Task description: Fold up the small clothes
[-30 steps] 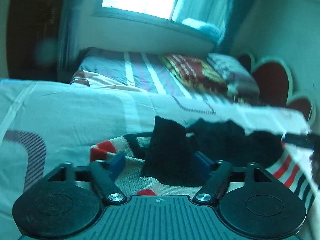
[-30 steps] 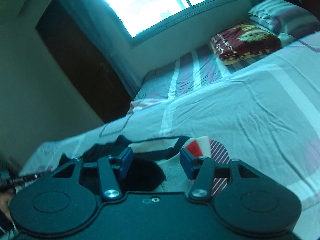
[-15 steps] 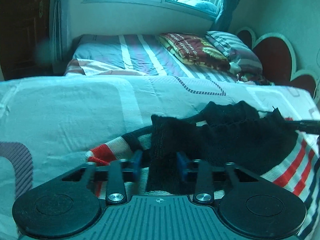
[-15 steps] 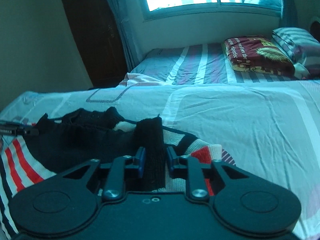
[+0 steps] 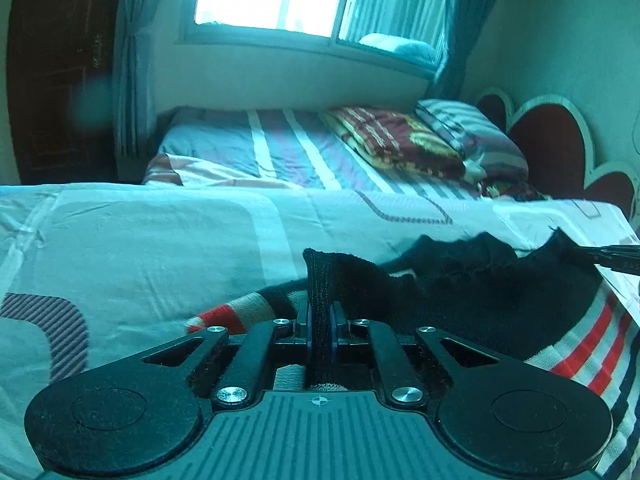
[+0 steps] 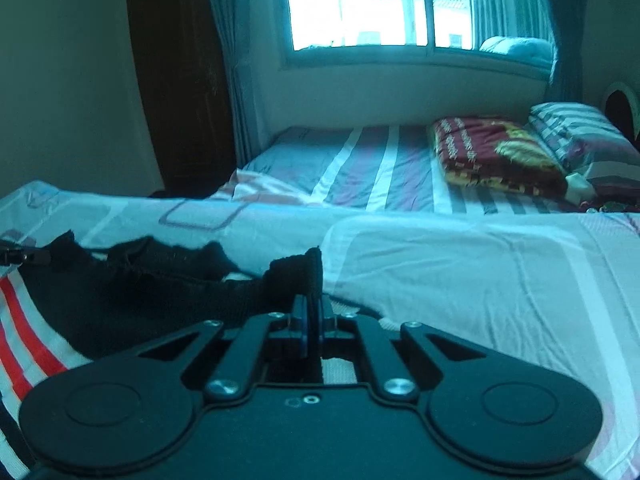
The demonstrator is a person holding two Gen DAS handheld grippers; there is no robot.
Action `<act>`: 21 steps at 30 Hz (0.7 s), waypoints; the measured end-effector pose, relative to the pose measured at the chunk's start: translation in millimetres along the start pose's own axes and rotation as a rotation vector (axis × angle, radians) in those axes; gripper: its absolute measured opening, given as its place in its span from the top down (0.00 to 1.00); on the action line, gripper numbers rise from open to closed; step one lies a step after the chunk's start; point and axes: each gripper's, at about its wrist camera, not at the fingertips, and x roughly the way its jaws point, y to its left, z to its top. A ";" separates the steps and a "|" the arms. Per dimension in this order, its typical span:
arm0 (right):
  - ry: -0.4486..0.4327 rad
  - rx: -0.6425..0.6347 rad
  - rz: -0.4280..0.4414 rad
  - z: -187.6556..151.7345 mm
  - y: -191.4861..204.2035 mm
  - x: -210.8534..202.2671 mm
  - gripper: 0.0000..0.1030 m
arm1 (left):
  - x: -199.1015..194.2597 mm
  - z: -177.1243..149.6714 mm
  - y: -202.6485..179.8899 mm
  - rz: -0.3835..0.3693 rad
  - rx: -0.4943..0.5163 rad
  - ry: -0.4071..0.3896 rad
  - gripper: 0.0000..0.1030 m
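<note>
A small knit sweater (image 5: 472, 292), black at the top with white, red and navy stripes, lies on the pale bedsheet (image 5: 140, 248). My left gripper (image 5: 320, 320) is shut on a black ribbed edge of the sweater, which stands up between the fingers. My right gripper (image 6: 314, 316) is shut on another black ribbed edge of the same sweater (image 6: 132, 292). The far tip of my other gripper shows at the right edge of the left wrist view (image 5: 612, 258) and at the left edge of the right wrist view (image 6: 20, 256).
A second bed with a striped sheet (image 5: 280, 152) lies beyond, with a dark red folded blanket (image 5: 396, 140) and a striped pillow (image 5: 472, 128). A window (image 6: 380, 4) with curtains is behind it. A dark wooden door (image 6: 180, 80) stands at the left.
Both grippers have gone from open to shut, each pinching a black ribbed edge of the sweater. Both views have levelled out.
</note>
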 end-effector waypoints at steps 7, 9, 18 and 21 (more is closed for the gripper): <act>-0.025 0.011 -0.083 -1.1 -5.2 9.5 0.95 | 9.7 1.2 -1.2 0.090 0.024 -0.002 0.92; 0.081 -0.020 -0.125 -7.7 -3.5 29.5 0.94 | 21.1 -4.3 -6.7 0.116 0.080 0.036 0.92; 0.013 -0.102 -0.006 6.4 33.3 -7.6 0.71 | -31.0 17.7 -37.7 0.235 0.144 -0.089 0.25; 0.026 -0.190 0.097 2.1 77.7 3.8 0.72 | -28.5 27.0 -88.1 0.066 0.195 -0.075 0.25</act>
